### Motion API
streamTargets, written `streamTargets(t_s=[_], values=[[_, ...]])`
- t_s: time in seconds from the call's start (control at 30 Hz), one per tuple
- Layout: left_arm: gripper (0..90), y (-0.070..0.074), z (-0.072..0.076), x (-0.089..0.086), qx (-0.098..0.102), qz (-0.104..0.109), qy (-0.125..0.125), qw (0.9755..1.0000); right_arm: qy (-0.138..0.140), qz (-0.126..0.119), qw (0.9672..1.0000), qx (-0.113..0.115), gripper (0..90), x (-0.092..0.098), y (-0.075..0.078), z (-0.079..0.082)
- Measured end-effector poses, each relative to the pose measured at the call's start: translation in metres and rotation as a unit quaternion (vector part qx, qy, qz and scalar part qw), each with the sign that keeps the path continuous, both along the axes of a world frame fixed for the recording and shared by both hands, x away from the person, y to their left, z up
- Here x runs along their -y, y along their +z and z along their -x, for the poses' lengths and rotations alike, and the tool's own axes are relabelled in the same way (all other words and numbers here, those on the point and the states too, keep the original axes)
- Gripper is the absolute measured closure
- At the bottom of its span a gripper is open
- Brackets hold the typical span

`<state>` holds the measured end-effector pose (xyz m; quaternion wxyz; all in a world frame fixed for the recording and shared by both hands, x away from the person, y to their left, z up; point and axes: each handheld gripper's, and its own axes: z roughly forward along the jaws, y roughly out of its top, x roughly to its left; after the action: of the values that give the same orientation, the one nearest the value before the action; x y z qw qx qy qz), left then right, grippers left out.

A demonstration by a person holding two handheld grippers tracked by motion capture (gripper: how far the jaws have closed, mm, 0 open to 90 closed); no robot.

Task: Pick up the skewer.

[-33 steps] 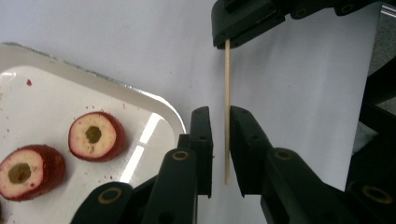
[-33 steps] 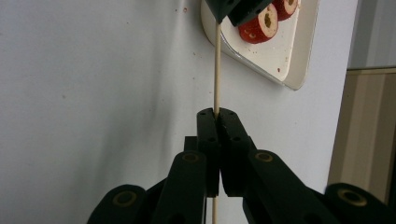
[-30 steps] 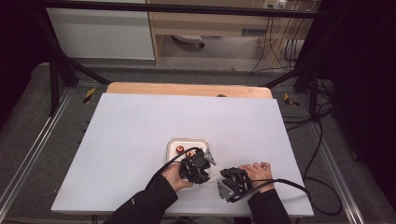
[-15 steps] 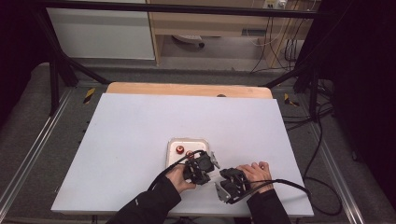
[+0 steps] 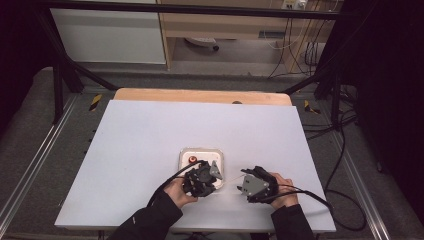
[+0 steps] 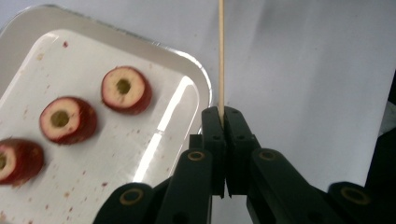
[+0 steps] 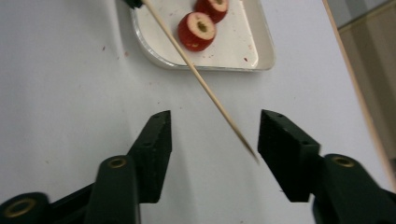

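Skewering has not begun: the wooden skewer (image 6: 221, 51) is bare, clenched in the left gripper (image 6: 223, 114) beside the tray (image 6: 198, 79). Right gripper (image 7: 214, 135) jaws have just been opening, released around its tip. Fruit slices (image 6: 126, 89) wait in the tray.

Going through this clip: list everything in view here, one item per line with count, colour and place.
tray: one, white with a metal rim, near middle of the table, in front of the left gripper
fruit pieces: three seen, red skin, pale flesh, cored, on the tray
skewer: one, pale wood, clamped in the left gripper, tip between the right gripper's jaws
table: one, light grey top, wooden far edge
left gripper: black, shut on the skewer
right gripper: black, jaws just opened, pads clear of the skewer
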<state>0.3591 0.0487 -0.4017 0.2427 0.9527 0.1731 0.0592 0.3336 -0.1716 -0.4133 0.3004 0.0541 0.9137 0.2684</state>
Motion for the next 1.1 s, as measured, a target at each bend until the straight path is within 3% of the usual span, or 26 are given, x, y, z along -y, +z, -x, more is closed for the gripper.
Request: streamTargets(t_s=[0.03, 0.07, 0.1, 0.13, 0.17, 0.23, 0.27, 0.3, 0.33, 0.37, 0.47, 0.53, 0.57, 0.63, 0.77, 0.93, 1.1], values=[[88.6, 0.0, 0.0, -0.005, 0.001, 0.003, 0.003, 1.0, -0.013, -0.019, 0.9996, -0.016, 39.2, 0.003, 0.001, -0.002], [88.5, 0.0, 0.0, -0.01, 0.003, 0.007, 0.007, 0.9999, -0.041, -0.05, 0.9967, -0.048, 33.5, 0.009, 0.003, -0.006], [88.5, 0.0, 0.0, -0.015, 0.003, 0.011, 0.012, 0.9999, -0.041, -0.05, 0.9967, -0.048, 33.5, 0.009, 0.003, -0.006], [88.5, -0.001, 0.001, -0.02, 0.007, 0.017, 0.017, 0.9997, -0.072, -0.071, 0.9924, -0.07, 29.4, 0.014, 0.003, -0.009], [88.5, -0.001, 0.001, -0.025, 0.008, 0.021, 0.022, 0.9995, -0.072, -0.071, 0.9924, -0.07, 29.4, 0.014, 0.003, -0.009], [88.5, 0.0, 0.003, -0.034, 0.014, 0.029, 0.03, 0.999, -0.101, -0.096, 0.9863, -0.088, 24.8, 0.018, 0.002, -0.012], [88.5, 0.0, 0.004, -0.039, 0.016, 0.035, 0.034, 0.9987, -0.101, -0.096, 0.9863, -0.088, 24.8, 0.018, 0.002, -0.012], [88.6, 0.0, 0.005, -0.043, 0.019, 0.041, 0.038, 0.9983, -0.111, -0.105, 0.9836, -0.096, 23.1, 0.019, 0.002, -0.012], [88.5, 0.0, 0.006, -0.049, 0.022, 0.047, 0.045, 0.9976, -0.13, -0.118, 0.9785, -0.109, 19.2, 0.019, 0.002, -0.014], [88.5, 0.0, 0.007, -0.052, 0.025, 0.05, 0.049, 0.9972, -0.13, -0.118, 0.9785, -0.109, 19.2, 0.019, 0.002, -0.014], [88.5, 0.001, 0.01, -0.065, 0.035, 0.066, 0.061, 0.9953, -0.15, -0.13, 0.9727, -0.121, 14.4, 0.018, 0.003, -0.016], [88.5, -0.001, 0.013, -0.075, 0.04, 0.08, 0.072, 0.9934, -0.156, -0.141, 0.9672, -0.142, 14.7, 0.018, 0.003, -0.018], [88.5, -0.001, 0.014, -0.078, 0.041, 0.083, 0.075, 0.9929, -0.159, -0.145, 0.9627, -0.164, 14.9, 0.018, 0.004, -0.02], [88.5, -0.003, 0.016, -0.085, 0.044, 0.092, 0.082, 0.9914, -0.172, -0.153, 0.9573, -0.175, 11.0, 0.018, 0.004, -0.023], [88.4, -0.006, 0.019, -0.101, 0.045, 0.105, 0.094, 0.989, -0.182, -0.166, 0.9541, -0.17, 7.9, 0.016, 0.005, -0.024], [88.5, -0.012, 0.022, -0.116, 0.047, 0.125, 0.111, 0.9849, -0.18, -0.178, 0.9469, -0.199, 7.4, 0.012, 0.005, -0.028], [88.4, -0.016, 0.023, -0.127, 0.05, 0.143, 0.122, 0.981, -0.172, -0.187, 0.9461, -0.201, 6.3, 0.003, 0.009, -0.032]])
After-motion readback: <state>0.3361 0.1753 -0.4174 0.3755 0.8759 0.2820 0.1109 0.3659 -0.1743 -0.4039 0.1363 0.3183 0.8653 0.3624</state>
